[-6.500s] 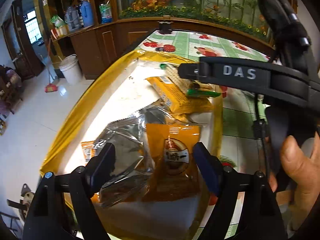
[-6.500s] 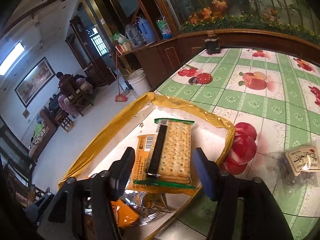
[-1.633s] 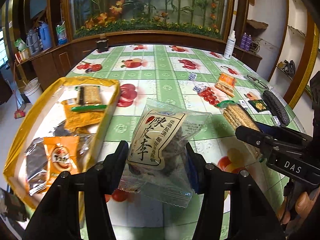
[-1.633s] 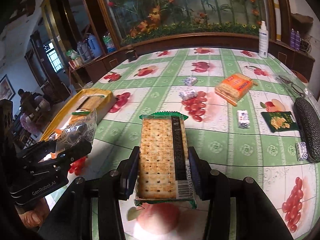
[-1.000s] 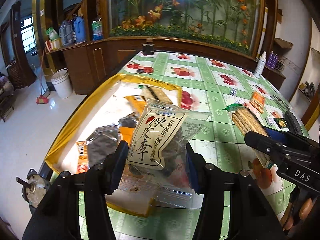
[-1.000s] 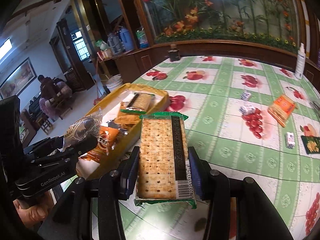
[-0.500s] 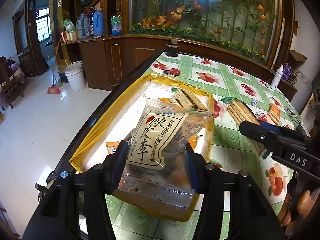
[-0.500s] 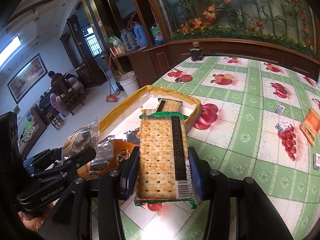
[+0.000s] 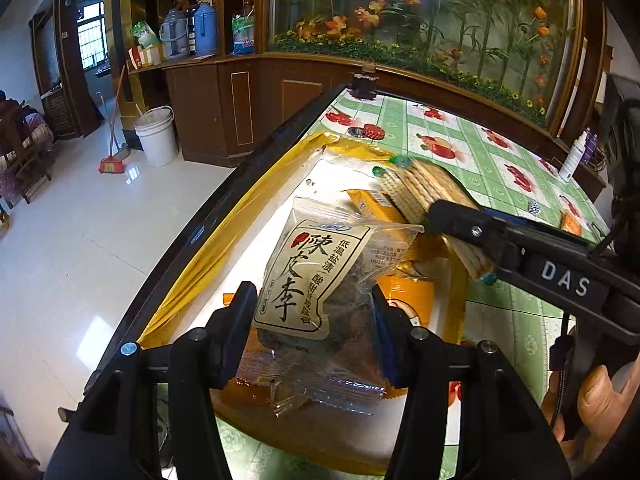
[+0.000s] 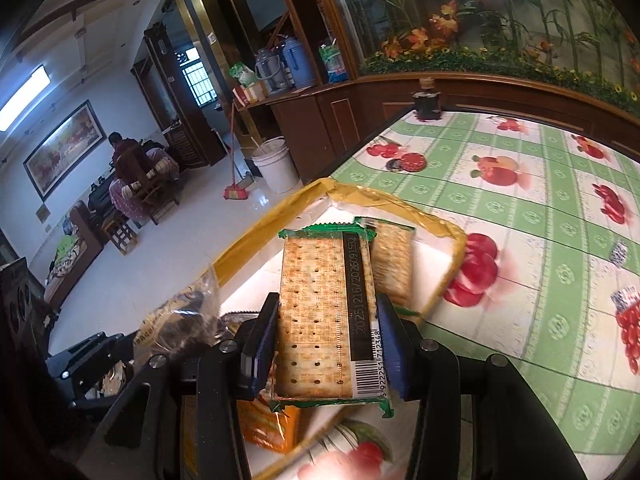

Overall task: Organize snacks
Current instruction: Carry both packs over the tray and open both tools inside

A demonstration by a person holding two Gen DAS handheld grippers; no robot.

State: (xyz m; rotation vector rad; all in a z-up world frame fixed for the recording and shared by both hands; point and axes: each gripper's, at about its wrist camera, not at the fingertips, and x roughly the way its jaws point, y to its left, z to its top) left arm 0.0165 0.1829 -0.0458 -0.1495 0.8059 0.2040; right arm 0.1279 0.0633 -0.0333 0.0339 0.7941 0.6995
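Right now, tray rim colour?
Yellow tray rim, clearest in the left wrist view.

Left claw (image 9: 314,316) is pointing steeply downward, its pads pressing on a clear plum packet (image 9: 316,276); right claw (image 10: 326,336) is angling downward, clamping a cracker pack (image 10: 320,312) edgewise; the person's hand (image 9: 600,396) is gripping the right claw's handle

Your tablecloth (image 10: 520,216) is green-and-white checked with red fruit prints. The tray (image 9: 192,264) has a yellow rim and white inside. Your cracker pack (image 10: 320,312) is tan with green ends; the plum bag (image 9: 316,276) is clear with a cream, black-lettered label.
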